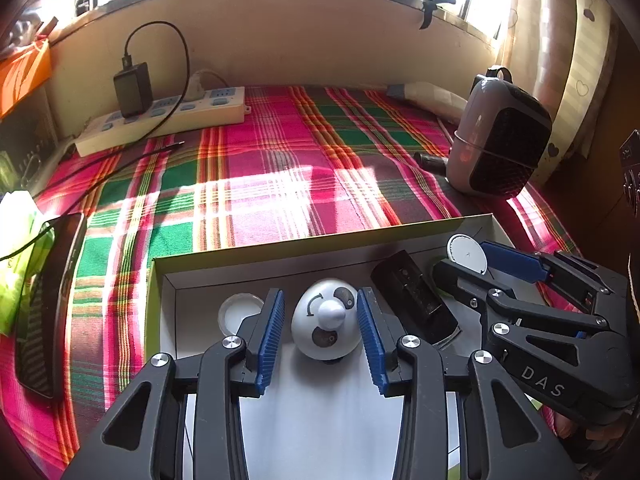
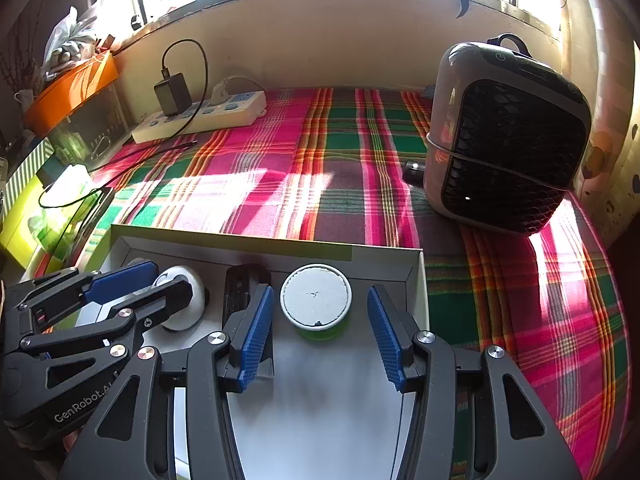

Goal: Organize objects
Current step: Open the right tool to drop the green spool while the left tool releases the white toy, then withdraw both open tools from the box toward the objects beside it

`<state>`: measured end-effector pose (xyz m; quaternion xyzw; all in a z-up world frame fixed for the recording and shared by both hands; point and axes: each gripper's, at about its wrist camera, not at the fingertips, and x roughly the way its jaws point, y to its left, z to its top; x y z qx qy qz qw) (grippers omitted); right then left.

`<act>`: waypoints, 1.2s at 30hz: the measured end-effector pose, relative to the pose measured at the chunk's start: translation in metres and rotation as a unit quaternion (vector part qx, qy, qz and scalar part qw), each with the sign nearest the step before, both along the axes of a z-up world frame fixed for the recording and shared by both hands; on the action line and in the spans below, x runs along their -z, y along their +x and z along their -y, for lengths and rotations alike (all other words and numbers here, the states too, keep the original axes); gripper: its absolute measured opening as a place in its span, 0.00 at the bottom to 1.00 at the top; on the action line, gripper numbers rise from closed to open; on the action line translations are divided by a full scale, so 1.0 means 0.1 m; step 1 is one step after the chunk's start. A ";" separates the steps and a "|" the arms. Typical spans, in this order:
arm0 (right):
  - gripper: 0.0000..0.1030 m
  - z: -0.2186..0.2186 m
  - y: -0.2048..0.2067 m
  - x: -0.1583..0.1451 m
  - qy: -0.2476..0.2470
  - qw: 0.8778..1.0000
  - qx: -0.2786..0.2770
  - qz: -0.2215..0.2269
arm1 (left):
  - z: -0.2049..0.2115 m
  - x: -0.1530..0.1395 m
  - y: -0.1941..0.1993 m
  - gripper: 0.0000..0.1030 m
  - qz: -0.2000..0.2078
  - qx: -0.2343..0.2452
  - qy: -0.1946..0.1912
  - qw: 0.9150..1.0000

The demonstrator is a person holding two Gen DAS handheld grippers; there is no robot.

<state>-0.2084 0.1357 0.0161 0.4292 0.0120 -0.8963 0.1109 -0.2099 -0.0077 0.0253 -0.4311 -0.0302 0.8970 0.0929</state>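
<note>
A shallow white box point(image 1: 320, 242) point(image 2: 264, 246) lies on the plaid cloth. Inside it, a white egg-shaped toy with a face point(image 1: 326, 320) point(image 2: 182, 296) stands between the open fingers of my left gripper point(image 1: 322, 312), with small gaps on both sides. A round white-lidded green container point(image 2: 316, 300) point(image 1: 466, 254) sits between the open fingers of my right gripper point(image 2: 320, 318), untouched. A black rectangular device point(image 1: 414, 296) point(image 2: 240, 290) lies between the two objects. A small clear lid point(image 1: 240, 312) lies at the box's left.
A grey fan heater point(image 1: 496, 140) point(image 2: 504, 136) stands at the right. A power strip with a black charger point(image 1: 160, 118) point(image 2: 200, 116) lies at the back left. A dark phone point(image 1: 48, 304) and green packaging point(image 2: 36, 216) lie at the left edge.
</note>
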 end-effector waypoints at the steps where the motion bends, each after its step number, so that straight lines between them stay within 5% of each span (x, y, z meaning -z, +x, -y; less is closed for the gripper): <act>1: 0.49 0.00 0.01 0.00 -0.002 1.000 0.000 0.000 | 0.01 -0.01 0.01 0.35 0.000 -0.001 0.001 1.000; 36: 0.49 0.02 0.59 -0.20 -0.021 0.999 0.010 -0.025 | 0.03 -0.28 0.69 0.35 -0.045 -0.013 -0.025 0.999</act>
